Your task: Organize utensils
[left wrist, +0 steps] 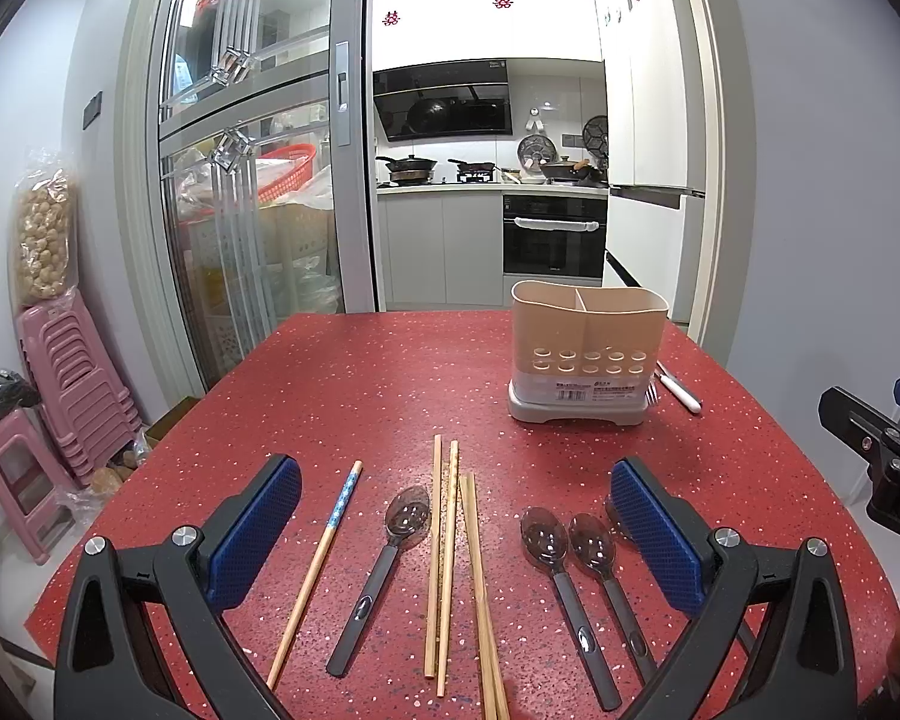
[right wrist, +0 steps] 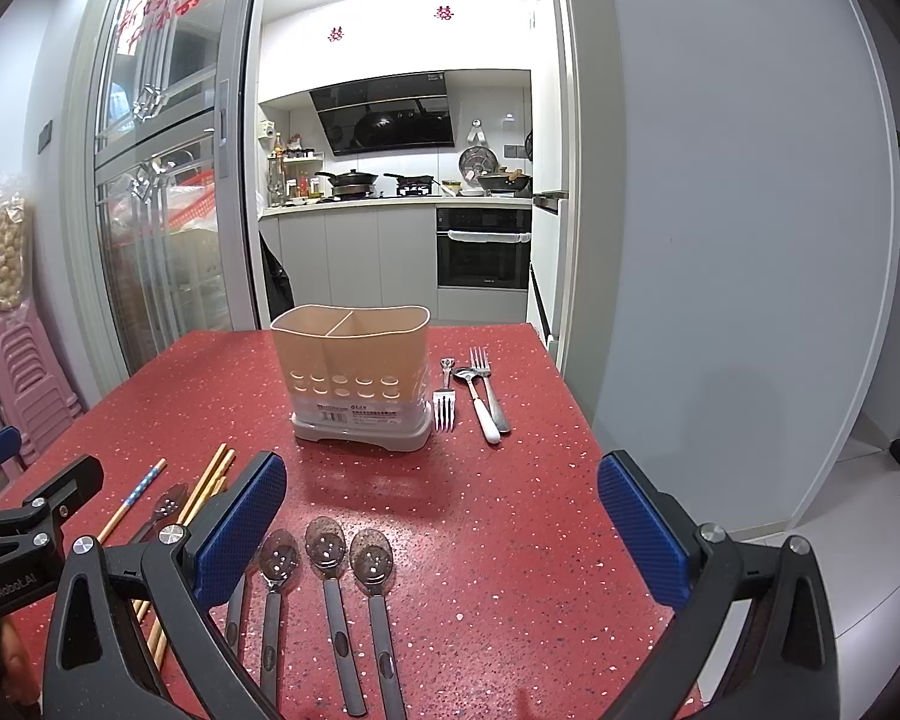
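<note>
Grippers left (left wrist: 455, 516) and right (right wrist: 441, 510) gape empty; "GenRobot.AI" marks the left; caddy (right wrist: 350, 372) label unreadable.

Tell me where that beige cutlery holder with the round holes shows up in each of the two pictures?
Left wrist view: the cutlery holder stands upper right of centre on the red table, beyond the open left tool.
Right wrist view: the cutlery holder stands centre left, beyond the open right tool, with forks just right of it.
Shared landmark: the black oven in the kitchen behind.
</note>
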The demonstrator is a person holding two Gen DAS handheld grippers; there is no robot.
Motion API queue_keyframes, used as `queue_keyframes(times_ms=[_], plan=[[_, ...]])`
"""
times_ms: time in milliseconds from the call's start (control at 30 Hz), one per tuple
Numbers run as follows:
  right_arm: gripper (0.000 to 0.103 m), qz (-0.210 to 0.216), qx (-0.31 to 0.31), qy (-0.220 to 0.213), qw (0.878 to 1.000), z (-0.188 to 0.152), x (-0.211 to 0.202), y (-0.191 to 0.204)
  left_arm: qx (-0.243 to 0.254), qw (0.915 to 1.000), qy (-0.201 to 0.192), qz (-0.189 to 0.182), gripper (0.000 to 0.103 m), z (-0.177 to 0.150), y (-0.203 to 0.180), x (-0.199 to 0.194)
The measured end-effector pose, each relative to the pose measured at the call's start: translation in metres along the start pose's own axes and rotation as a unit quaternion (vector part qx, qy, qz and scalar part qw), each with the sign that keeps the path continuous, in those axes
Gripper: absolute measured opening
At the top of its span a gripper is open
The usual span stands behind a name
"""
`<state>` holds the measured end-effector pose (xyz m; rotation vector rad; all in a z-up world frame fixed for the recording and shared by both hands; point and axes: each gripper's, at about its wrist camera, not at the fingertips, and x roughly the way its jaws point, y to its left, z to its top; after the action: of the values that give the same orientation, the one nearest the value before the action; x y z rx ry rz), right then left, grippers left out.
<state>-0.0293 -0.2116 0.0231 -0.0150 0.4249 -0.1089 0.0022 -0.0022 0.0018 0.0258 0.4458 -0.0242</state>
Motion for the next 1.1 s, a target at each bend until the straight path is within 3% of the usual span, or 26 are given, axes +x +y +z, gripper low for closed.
queue_keyframes(times_ms=[1100], plan=[[0.103,0.003,-0.001,0.002,1.000,-0.0002,-0.0013,0.0026,0.000,1.0000,0.001,0.000,0.103,-0.0009,-0.0009,0.0005]])
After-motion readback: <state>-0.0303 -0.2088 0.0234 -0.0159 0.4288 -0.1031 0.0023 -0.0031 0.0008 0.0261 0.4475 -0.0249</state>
